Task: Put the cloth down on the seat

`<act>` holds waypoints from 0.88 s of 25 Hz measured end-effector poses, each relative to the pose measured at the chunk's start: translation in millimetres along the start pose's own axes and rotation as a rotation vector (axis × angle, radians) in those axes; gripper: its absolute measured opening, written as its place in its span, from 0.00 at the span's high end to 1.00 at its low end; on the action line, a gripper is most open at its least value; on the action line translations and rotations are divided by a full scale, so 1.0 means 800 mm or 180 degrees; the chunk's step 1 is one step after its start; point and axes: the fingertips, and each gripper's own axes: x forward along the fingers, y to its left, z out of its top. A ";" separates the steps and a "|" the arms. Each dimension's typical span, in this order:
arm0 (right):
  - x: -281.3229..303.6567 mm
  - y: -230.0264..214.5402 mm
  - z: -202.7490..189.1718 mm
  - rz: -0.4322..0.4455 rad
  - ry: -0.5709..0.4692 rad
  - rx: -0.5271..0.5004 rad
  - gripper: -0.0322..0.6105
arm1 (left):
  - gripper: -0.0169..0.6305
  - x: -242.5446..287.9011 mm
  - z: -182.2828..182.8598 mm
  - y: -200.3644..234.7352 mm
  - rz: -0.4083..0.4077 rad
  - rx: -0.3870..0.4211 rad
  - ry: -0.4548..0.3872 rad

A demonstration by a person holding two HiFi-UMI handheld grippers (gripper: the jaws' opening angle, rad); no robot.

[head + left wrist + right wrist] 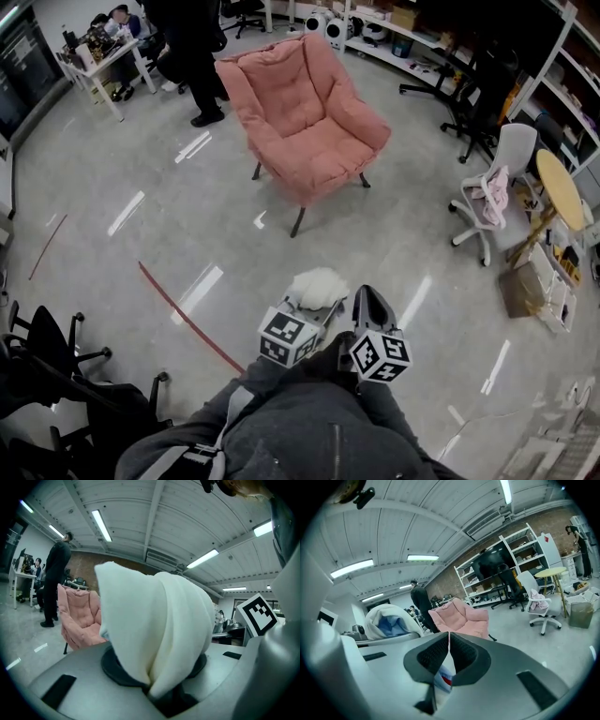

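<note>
A fluffy white cloth (319, 286) bulges out of my left gripper (312, 305), which is shut on it and held low in front of the person's body. In the left gripper view the cloth (154, 620) fills the middle, pinched where the jaws of the left gripper (154, 692) meet. The pink padded armchair (305, 122) stands a few steps ahead with its seat (314, 150) bare; it also shows as the armchair (79, 616) behind the cloth. My right gripper (371, 300) rides beside the left. In its own view the right gripper (449, 640) is shut with nothing held.
A person in black (192, 56) stands left of the armchair. A white office chair (492, 192) draped with pink fabric and a round wooden table (561, 187) are at right. Black chairs (47, 356) crowd the lower left. A red tape line (187, 319) crosses the floor.
</note>
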 end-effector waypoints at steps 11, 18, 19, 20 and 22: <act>0.014 0.008 -0.012 0.0074 0.0204 -0.0137 0.93 | 0.76 -0.006 -0.007 0.025 0.0189 -0.0117 -0.0002; 0.047 -0.002 -0.006 0.0143 0.0256 -0.0135 0.93 | 0.76 0.015 0.002 0.051 0.0323 -0.0146 -0.0015; 0.055 -0.005 -0.006 0.0158 0.0275 -0.0117 0.93 | 0.76 0.021 0.002 0.056 0.0347 -0.0148 -0.0002; 0.064 -0.006 -0.004 0.0182 0.0289 -0.0106 0.93 | 0.76 0.026 0.004 0.062 0.0371 -0.0150 0.0014; 0.085 -0.009 0.004 0.0243 0.0299 -0.0117 0.93 | 0.76 0.039 0.007 0.075 0.0421 -0.0157 0.0049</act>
